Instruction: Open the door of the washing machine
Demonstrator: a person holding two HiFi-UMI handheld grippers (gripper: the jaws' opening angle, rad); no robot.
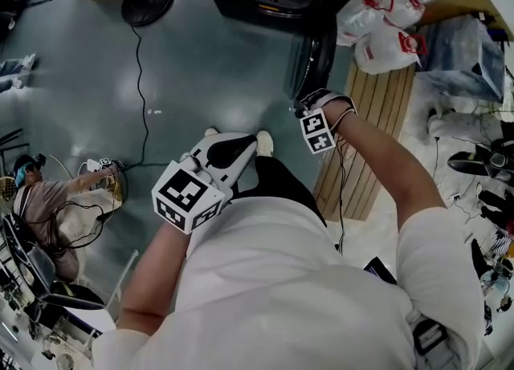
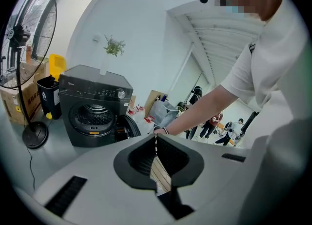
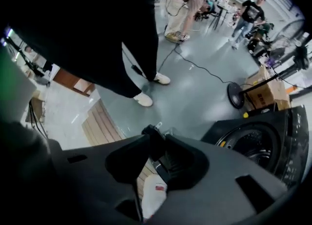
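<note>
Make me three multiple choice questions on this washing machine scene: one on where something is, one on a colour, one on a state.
1. The white plastic bags lie: A by the fan base; B on the seated person's desk; C by the slatted wooden board.
2. The washing machine is: A dark grey; B white; C yellow.
3. Its door is: A shut; B open; C taken off.

Answers: C, the head view shows the bags at the board's far end. A, the left gripper view shows a dark grey casing. B, the door stands swung out beside the round opening.
</note>
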